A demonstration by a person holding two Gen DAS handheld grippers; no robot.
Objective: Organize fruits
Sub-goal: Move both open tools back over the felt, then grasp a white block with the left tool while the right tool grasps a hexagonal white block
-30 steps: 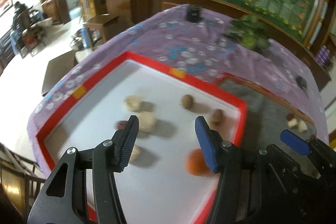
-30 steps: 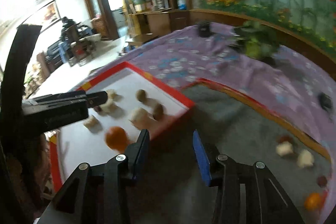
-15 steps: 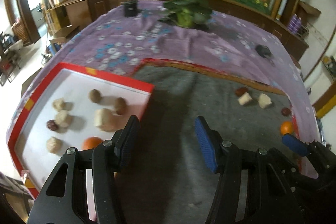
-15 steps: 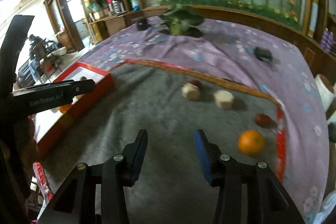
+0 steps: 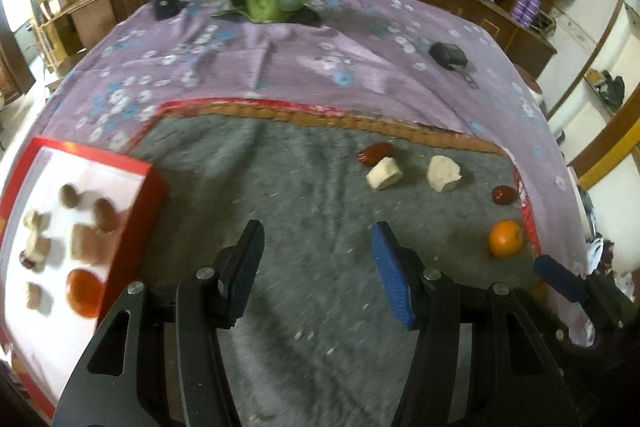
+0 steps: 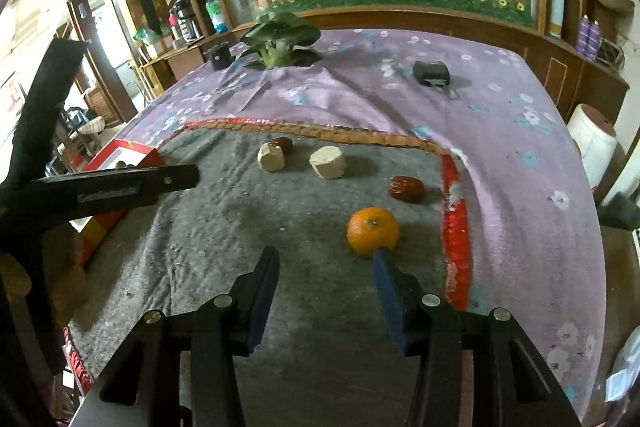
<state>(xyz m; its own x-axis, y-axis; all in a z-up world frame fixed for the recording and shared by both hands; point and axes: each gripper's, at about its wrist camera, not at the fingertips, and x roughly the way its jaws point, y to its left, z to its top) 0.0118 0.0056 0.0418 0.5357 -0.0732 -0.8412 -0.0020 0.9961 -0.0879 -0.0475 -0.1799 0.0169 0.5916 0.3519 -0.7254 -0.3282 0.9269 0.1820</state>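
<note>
A red-rimmed white tray (image 5: 132, 163) at the left holds several pale chunks, brown fruits and an orange (image 5: 82, 291). On the grey mat (image 5: 304, 187) lie an orange (image 6: 373, 231) (image 5: 505, 238), two red dates (image 6: 406, 188) (image 6: 282, 143) and two pale chunks (image 6: 328, 162) (image 6: 271, 157). My right gripper (image 6: 325, 259) is open and empty, its right finger just in front of the orange. My left gripper (image 5: 318, 231) is open and empty above the mat's middle.
A purple flowered cloth (image 6: 500, 115) covers the table. A green plant (image 6: 280, 43), a black cup (image 6: 218, 57) and a dark object (image 6: 431, 71) sit at the back. The mat has a red and brown border (image 6: 454, 211). A white roll (image 6: 592, 143) stands beyond the right edge.
Both grippers have swung right, away from the tray and over the grey mat. The right gripper has come close to the orange. Both stay open and empty.
</note>
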